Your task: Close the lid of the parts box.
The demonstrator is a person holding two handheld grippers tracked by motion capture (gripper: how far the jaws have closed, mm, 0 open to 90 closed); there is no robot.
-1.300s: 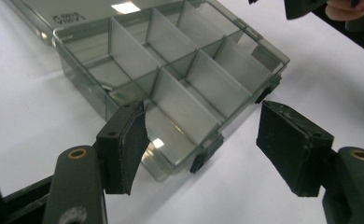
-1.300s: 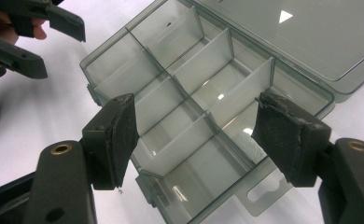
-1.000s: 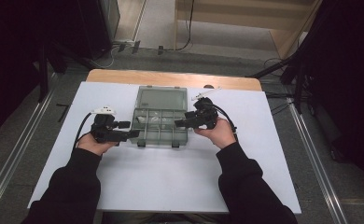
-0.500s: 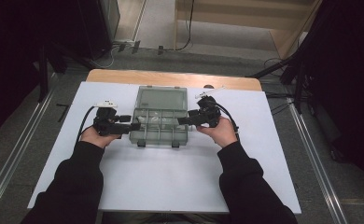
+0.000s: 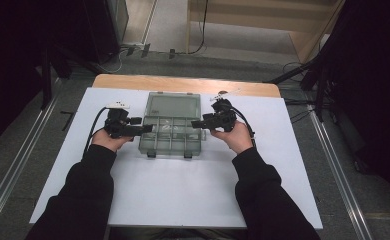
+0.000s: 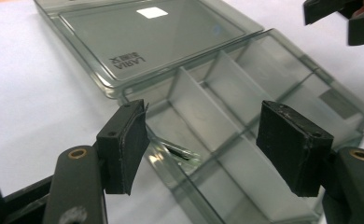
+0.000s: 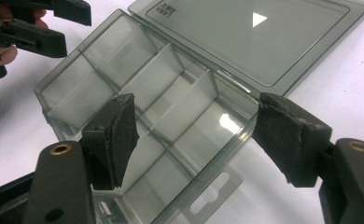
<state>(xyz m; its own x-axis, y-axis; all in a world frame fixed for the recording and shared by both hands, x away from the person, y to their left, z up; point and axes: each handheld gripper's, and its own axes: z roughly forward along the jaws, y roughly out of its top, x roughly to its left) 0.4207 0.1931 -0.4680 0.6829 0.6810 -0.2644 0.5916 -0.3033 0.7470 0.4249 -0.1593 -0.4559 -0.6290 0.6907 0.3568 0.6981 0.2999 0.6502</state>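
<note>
On the left side of the white table point(image 5: 148, 185), the left gripper point(image 5: 145, 129) is at the left edge of the clear compartment box point(image 5: 170, 135). Its jaws stand apart, with the box wall between them, and the pads do not press on it. The box lies in the middle of the table, with its lid point(image 5: 175, 106) open and flat behind it. At the right edge of the box is the right gripper point(image 5: 197, 123); its jaws are also apart and hold nothing.
</note>
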